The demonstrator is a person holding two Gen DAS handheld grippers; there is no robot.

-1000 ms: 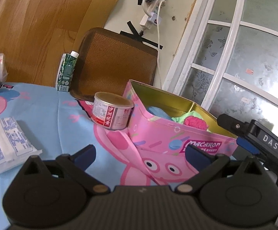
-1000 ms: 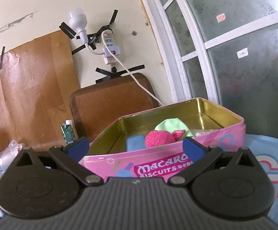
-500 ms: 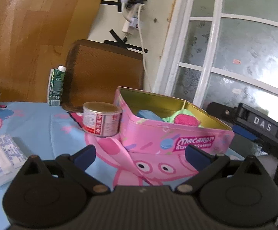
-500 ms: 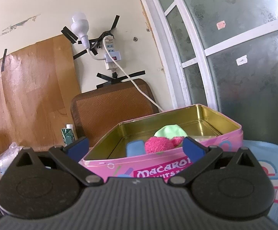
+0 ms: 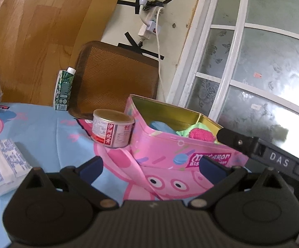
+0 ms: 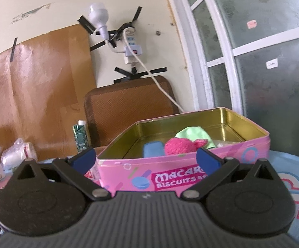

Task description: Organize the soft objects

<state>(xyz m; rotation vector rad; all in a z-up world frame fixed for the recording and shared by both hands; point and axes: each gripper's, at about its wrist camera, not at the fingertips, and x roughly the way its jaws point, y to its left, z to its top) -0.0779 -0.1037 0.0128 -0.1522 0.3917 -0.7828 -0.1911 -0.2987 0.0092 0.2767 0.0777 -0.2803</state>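
1. Hovering wide open and empty: left hand-held gripper [image 5: 151, 170], right hand-held gripper [image 6: 146, 159].
2. Sitting inside pink tin [image 6: 170, 177], twelve o'clock: pink fuzzy item [image 6: 179, 146], green cloth [image 6: 192, 134], blue piece [image 6: 153, 148], gathered for tidiness.
3. Left out at ten o'clock on desk [image 5: 46, 128]: food can [image 5: 112, 128], likely too hard.

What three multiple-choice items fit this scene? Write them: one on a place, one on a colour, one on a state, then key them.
1. Where does the food can stand?
A. inside the tin
B. on the cloth beside the tin
C. on the brown tray

2. What colour is the fuzzy thing in the pink tin?
A. hot pink
B. yellow
C. black

3. How is the right tool?
A. shut on a sponge
B. shut, empty
C. open, empty

Answers: 1 B, the can sits against the tin's outer wall. 2 A, it lies beside a green cloth and a blue piece. 3 C, its fingers stand wide apart with nothing between.
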